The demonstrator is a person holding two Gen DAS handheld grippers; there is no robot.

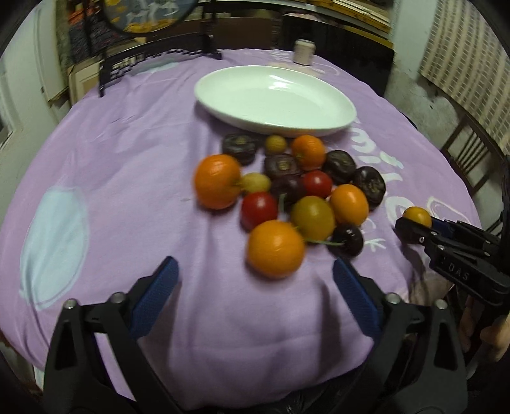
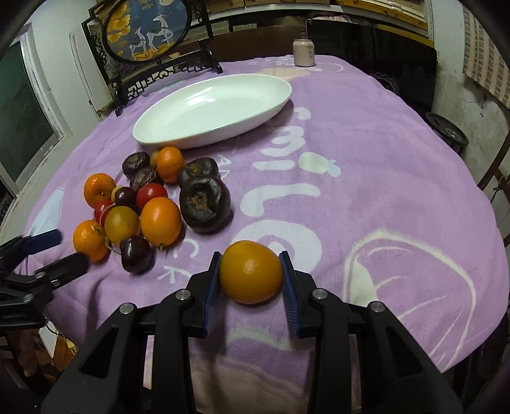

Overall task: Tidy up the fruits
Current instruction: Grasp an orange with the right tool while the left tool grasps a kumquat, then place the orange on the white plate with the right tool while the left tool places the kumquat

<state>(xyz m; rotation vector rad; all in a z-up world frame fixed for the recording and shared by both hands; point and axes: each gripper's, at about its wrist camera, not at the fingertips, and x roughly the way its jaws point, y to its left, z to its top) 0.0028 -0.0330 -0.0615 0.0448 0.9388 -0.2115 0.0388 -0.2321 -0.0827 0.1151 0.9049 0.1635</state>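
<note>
- Nearest the right wrist camera, a yellow-orange fruit [image 2: 251, 271] is clamped between the blue pads of the right gripper [image 2: 251, 277]; both pads are seen pressed to its sides, just over the purple cloth [image 2: 366, 191].
- Seen from the left wrist view, the same fruit [image 1: 417, 217] is held in the right gripper [image 1: 414, 227] well to the right of the fruit pile and nearer the camera than the white oval dish [image 1: 274, 98].
- The left gripper [image 1: 255, 286] is spread wide with nothing between its pads; the nearest orange fruit of the pile [image 1: 276, 249] lies just ahead of it, apart from both fingers.
- The white oval dish [image 2: 210, 111] is taken as the landmark: it is bare, with no fruit inside.
- The fruit pile [image 2: 143, 203] lies just in front of the dish on its near side: orange citrus, red and yellow tomato-like fruits, and dark wrinkled ones, touching one another.
- A can [image 2: 303, 52] stands beyond the dish at the far table edge; a framed round picture [image 2: 146, 28] stands beyond the dish to its left.
- Progress is judged as barely begun: one fruit is gripped, none is placed.
- Left to do, by this reading: the held fruit is to be carried to the dish, and the whole pile after it.
</note>
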